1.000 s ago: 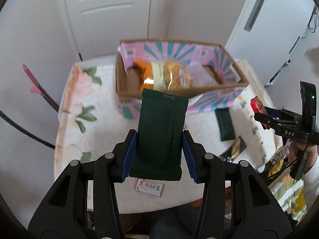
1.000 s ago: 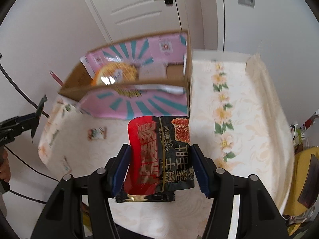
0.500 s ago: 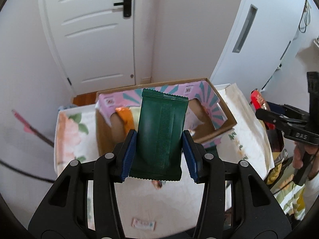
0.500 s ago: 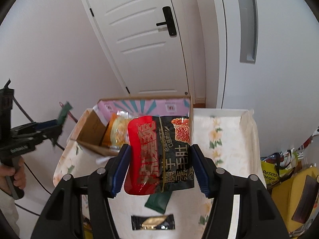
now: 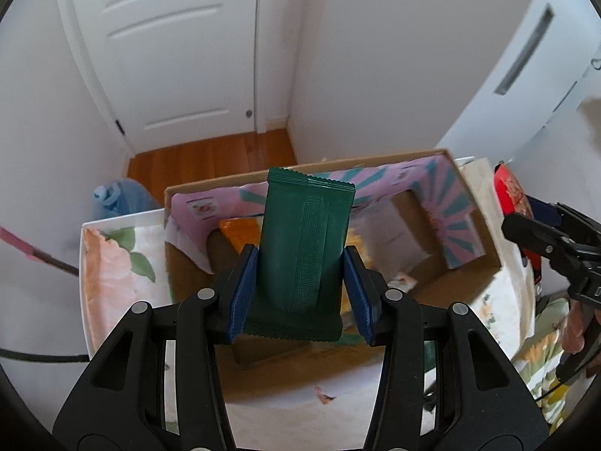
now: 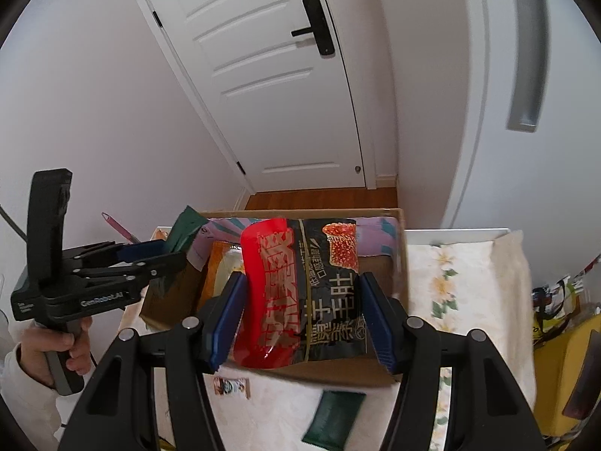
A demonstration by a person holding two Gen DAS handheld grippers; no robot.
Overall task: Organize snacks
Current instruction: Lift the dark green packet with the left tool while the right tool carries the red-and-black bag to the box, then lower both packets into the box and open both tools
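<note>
Green foil snack packet [image 5: 305, 259] sits squeezed in the left gripper [image 5: 300, 289] above the pink cardboard box [image 5: 456, 203]. The right gripper [image 6: 302, 323] pinches a red-and-black snack bag [image 6: 300, 297]. A second green packet [image 6: 334, 419] lies on the flowery tablecloth [image 6: 462, 285] at 6 o'clock.

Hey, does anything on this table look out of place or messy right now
Yes. A dark green snack packet and a small printed sachet lie loose on the floral tablecloth, outside the pink-and-teal cardboard box that holds the other snacks. The box's paper lining also looks torn at its left corner.
</note>
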